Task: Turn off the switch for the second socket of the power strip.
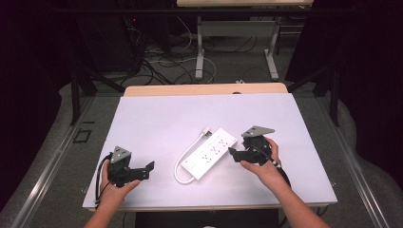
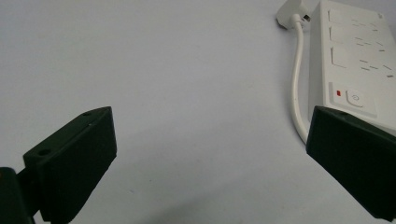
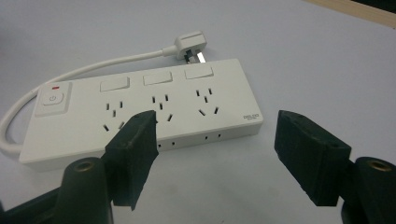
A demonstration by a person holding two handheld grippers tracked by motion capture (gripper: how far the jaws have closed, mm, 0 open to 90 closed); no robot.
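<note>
Lying mid-table on the white sheet (image 1: 157, 118): white power strip (image 1: 210, 152), cord looped alongside. Right gripper (image 1: 236, 154) just beside its right edge, jaws spread, empty. Left gripper (image 1: 148, 167) well apart, jaws spread, empty.

Saw a white sheet (image 1: 157, 118) spread flat over a wooden tabletop (image 1: 199, 89), with a strip of wood left bare along the far edge. Beyond it, noted grey floor (image 1: 228, 66) strewn with tangled cables (image 1: 161, 66), and the pale metal legs (image 1: 199, 47) of a second table (image 1: 242, 3). Found a small black square frame (image 1: 81, 136) lying on the floor left of the tabletop. Made out darkness at both sides.
</note>
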